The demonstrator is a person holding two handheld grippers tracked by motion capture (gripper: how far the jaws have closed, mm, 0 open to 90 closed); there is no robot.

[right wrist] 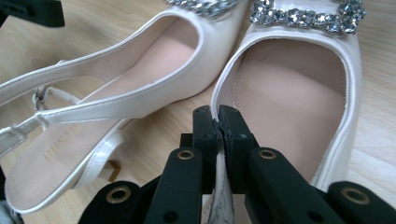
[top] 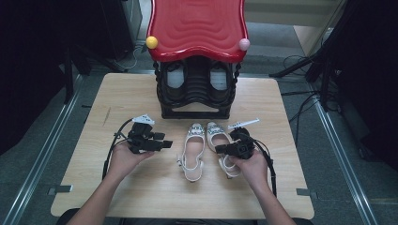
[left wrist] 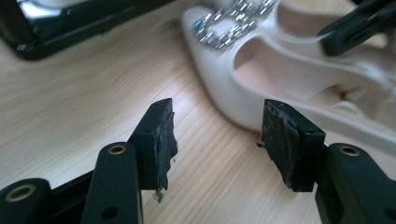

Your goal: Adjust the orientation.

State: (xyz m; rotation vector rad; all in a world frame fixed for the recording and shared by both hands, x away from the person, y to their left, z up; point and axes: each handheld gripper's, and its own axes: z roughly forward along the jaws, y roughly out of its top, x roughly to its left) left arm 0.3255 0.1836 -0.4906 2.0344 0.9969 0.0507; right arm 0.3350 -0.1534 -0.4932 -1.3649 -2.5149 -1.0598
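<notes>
Right gripper clamped on the inner side wall of the right shoe, near the table's middle. Left gripper open and empty, just beside the toe of the left shoe. Both shoes side by side, nearly touching, jewelled buckles pointing toward the black rack under a red roof-like top. Another pair already in the rack.

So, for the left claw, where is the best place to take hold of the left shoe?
Probably the side wall of the left shoe, just behind the jeweled buckle, coming from its left side. That thin, upright edge fits between the open left claw, which already faces it. The right claw grips its shoe in the same way.
</notes>
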